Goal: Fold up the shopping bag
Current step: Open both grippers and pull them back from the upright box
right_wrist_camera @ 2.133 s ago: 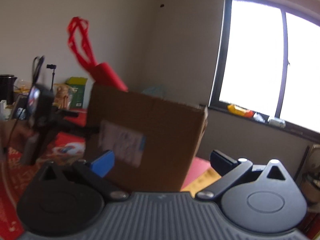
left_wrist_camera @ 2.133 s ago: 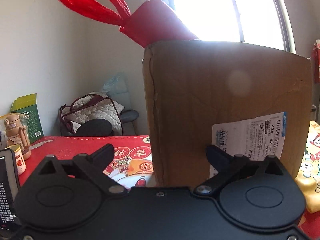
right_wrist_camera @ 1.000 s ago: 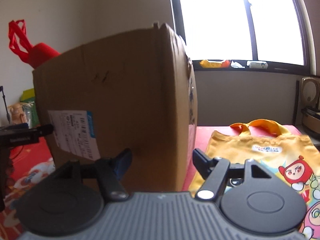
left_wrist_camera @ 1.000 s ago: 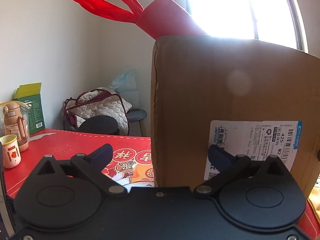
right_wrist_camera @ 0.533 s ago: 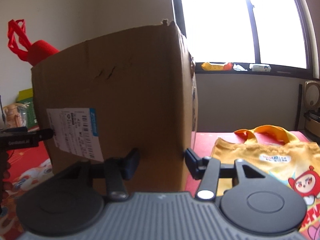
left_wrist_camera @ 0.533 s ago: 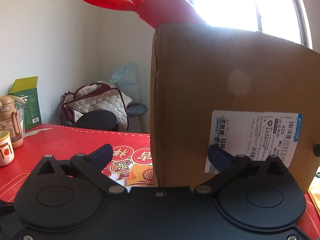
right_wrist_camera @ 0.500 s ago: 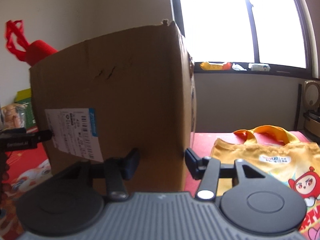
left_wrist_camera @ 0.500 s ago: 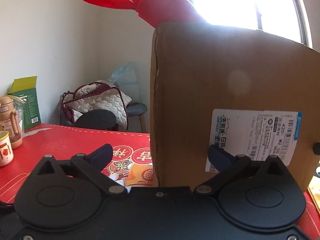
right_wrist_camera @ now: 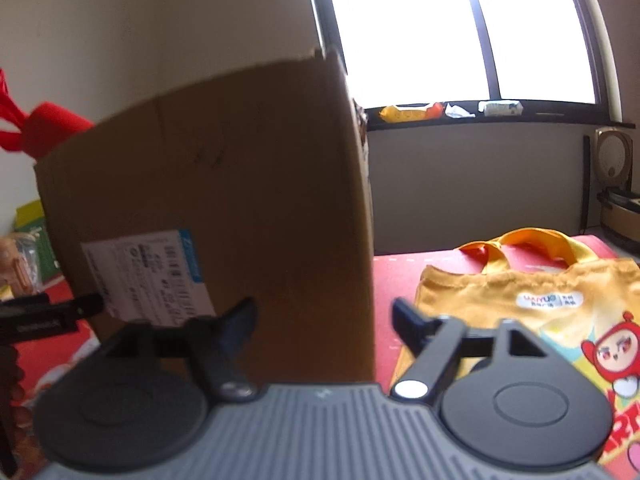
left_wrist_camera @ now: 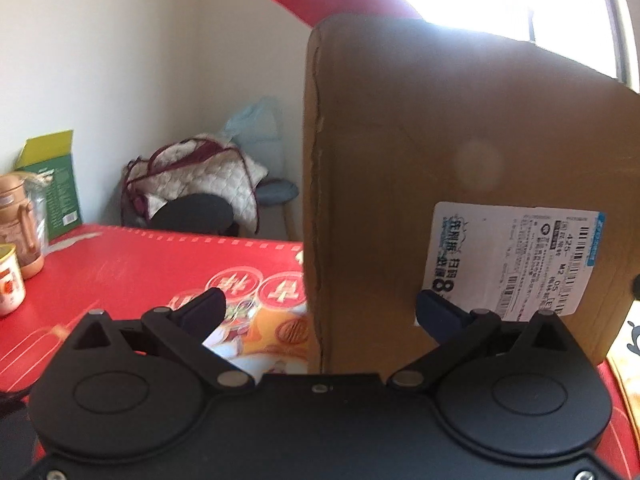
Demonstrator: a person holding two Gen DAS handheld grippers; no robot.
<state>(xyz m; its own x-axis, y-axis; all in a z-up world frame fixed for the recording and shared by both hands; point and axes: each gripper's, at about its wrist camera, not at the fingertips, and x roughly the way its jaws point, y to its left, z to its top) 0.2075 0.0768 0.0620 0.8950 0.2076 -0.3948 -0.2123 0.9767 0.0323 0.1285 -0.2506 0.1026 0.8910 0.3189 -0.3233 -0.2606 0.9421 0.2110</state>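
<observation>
Both fingers [left_wrist_camera: 318,310] [right_wrist_camera: 324,320] spread, right opening, astride creased cardboard box [left_wrist_camera: 460,152] corners.

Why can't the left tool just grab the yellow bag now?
Probably it can't yet. The big box stands right in front of the open left tool and blocks the way. The yellow bag lies flat on the table beyond the box's far side.

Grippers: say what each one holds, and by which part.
Nothing is held. The left gripper stands open astride a corner edge of the box. The right gripper is opening around the box's other corner, pads clear of it.
</observation>
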